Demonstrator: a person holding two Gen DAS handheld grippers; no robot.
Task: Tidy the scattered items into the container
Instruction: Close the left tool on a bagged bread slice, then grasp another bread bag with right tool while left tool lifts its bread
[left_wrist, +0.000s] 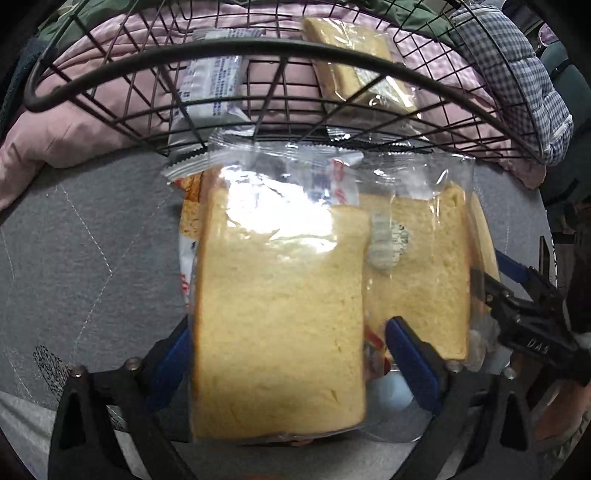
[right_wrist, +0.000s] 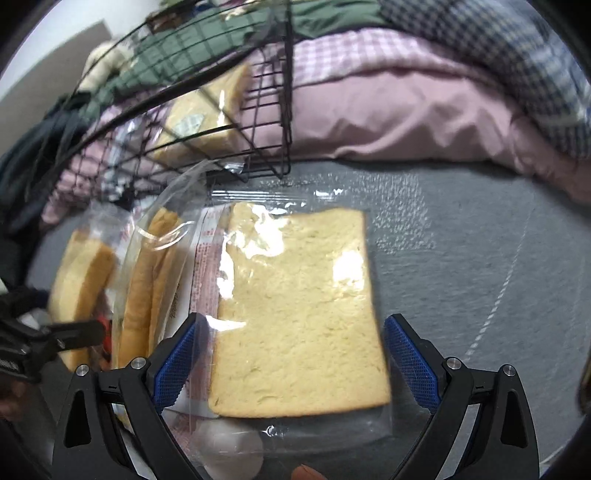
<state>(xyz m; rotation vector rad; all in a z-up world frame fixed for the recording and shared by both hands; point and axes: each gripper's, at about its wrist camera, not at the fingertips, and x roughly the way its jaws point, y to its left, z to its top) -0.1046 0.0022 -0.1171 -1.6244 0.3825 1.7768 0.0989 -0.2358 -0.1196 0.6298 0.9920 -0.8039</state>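
Support is a bed with a grey quilted cover (right_wrist: 461, 258), pale stitch lines across it. Directly on it: wire basket (left_wrist: 229, 48) at the far side, three clear-wrapped bread packs (right_wrist: 299, 310) close together in front, touching or overlapping. Pink bedding (right_wrist: 406, 114) and checked fabric (left_wrist: 517, 74) heaped behind the basket.

Pale yellow bread slices (left_wrist: 280, 314) with tan crusts, sealed in clear glossy wrappers bearing red and white print. Dark, nearly black wire basket (left_wrist: 229, 55). White packet (left_wrist: 207, 96) with fine blue lettering. Pink checked quilt (right_wrist: 388, 92); blue-and-white gingham bag (left_wrist: 517, 85); dark green cloth (right_wrist: 207, 48). Grey quilted mattress cover (right_wrist: 480, 258) with pale stitching. Black tongs, blue pads (right_wrist: 410, 358).
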